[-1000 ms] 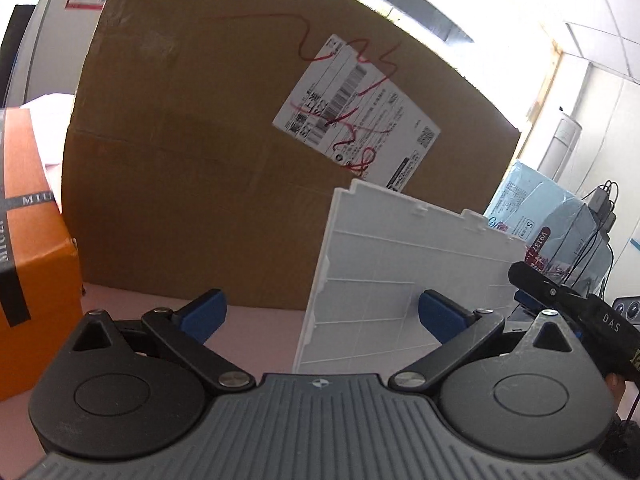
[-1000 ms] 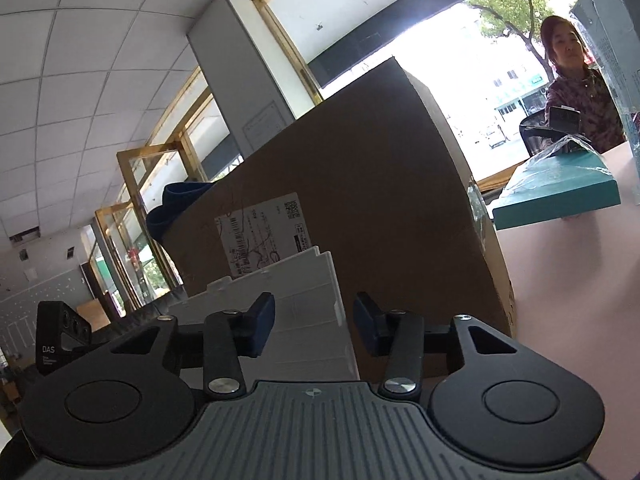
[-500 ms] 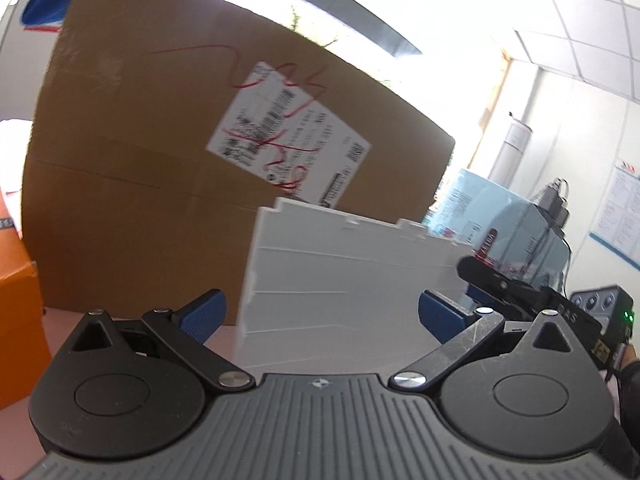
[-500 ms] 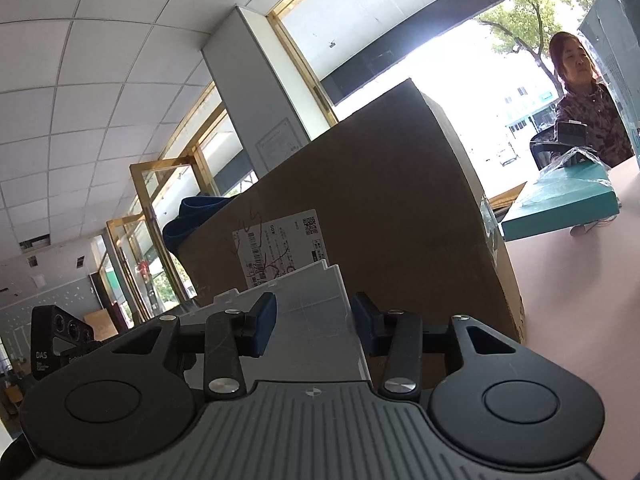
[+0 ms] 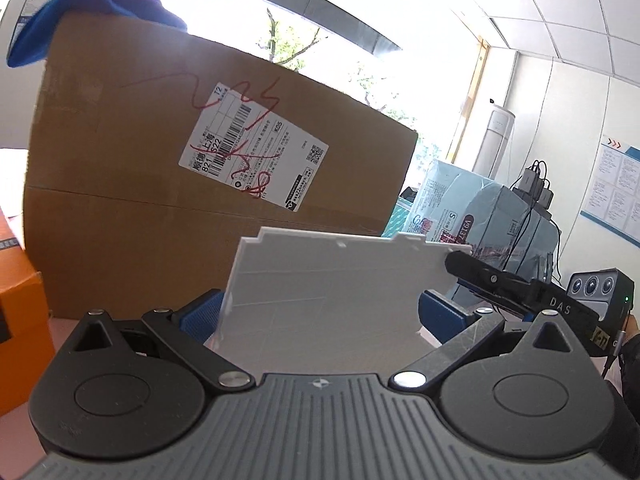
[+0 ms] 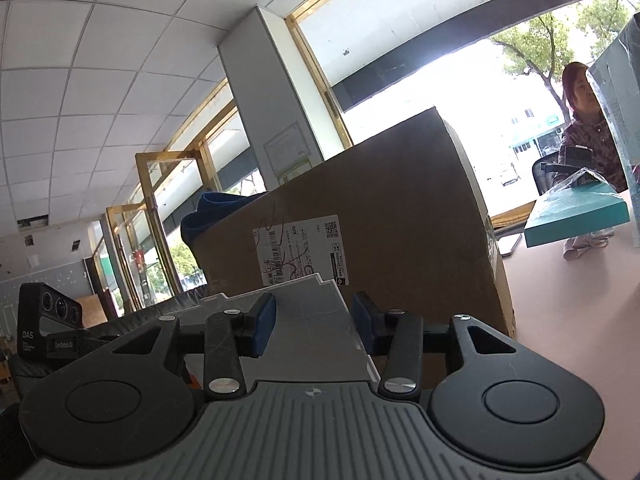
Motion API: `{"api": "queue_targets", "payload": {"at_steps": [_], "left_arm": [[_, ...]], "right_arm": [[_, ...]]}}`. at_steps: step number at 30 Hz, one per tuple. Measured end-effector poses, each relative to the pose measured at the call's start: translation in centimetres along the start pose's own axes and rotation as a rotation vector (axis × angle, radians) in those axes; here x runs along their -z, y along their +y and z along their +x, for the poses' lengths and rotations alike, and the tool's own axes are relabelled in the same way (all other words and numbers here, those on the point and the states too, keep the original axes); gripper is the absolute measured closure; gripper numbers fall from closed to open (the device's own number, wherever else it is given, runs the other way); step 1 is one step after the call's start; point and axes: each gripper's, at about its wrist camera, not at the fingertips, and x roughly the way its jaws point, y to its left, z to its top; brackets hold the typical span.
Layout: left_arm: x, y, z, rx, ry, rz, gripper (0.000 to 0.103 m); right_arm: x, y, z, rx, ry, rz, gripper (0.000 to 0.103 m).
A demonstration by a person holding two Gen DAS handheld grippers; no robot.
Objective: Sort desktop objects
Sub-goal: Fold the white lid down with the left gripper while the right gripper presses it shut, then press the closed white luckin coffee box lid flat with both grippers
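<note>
The left tongs (image 5: pixel 320 314) fill the lower part of the left wrist view, their blue pads spread wide, one at lower left and one at lower right of centre. At the right edge of that frame the right tongs (image 5: pixel 466 266) reach in as a black finger pointing toward the centre. In the right wrist view the right tongs (image 6: pixel 314 320) sit low in the frame with pads partly closed, a moderate gap between them. The left tongs' black body (image 6: pixel 48 320) shows at the far left.
</note>
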Motion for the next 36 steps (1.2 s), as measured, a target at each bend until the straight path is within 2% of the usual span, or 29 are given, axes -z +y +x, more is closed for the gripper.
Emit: {"api": "queue_targets", "payload": {"at_steps": [8,14,17,18,19,20,21,25,29,32,33,34,36], "left_arm": [[2.0,-1.7,-3.4,-0.05,-0.012,0.016,0.0],[5.0,-1.8,-6.6,-0.117,-0.047,0.019,0.0],[5.4,-2.1,-7.5,-0.167,-0.089,0.025,0.0],[5.3,-2.1,-7.7,-0.177,-0.1,0.018,0.0],[5.3,-2.1,-7.7,-0.182,-0.11,0.008,0.0],[5.3,-2.1,-7.8,-0.187,-0.118,0.004,0.0],[5.3,-2.1,-7.8,-0.192,-0.125,0.003,0.0],[5.3,-2.8,-7.8,-0.237,-0.148,0.032,0.001],[5.6,-3.8,-7.3,-0.267,-0.134,0.092,0.017],[6.1,-4.6,-6.3,-0.267,-0.078,0.132,0.042],[6.3,-4.7,-6.0,-0.264,-0.055,0.138,0.056],[6.5,-4.8,-5.6,-0.259,-0.033,0.136,0.064],[6.9,-4.9,-5.2,-0.252,-0.006,0.133,0.066]], "right_arm": [[1.5,1.6,-2.9,0.041,0.014,-0.008,0.058],[2.8,2.5,-7.3,0.021,-0.002,0.041,0.058],[3.5,3.4,-8.4,0.087,-0.019,0.052,0.058],[3.8,3.8,-8.4,0.119,-0.015,0.038,0.065],[4.0,4.4,-8.0,0.14,0.0,0.022,0.08],[3.9,4.9,-7.3,0.152,0.024,0.009,0.087],[4.2,5.3,-6.7,0.162,0.04,-0.002,0.09],[5.2,6.3,-5.9,0.166,0.068,-0.04,0.092],[5.8,6.4,-5.5,0.145,0.083,-0.029,0.092],[6.1,6.6,-5.4,0.146,0.098,-0.043,0.092],[6.2,6.7,-5.3,0.146,0.102,-0.049,0.092],[6.3,6.8,-5.3,0.147,0.106,-0.054,0.092],[6.4,7.1,-5.1,0.15,0.116,-0.07,0.092]]}}
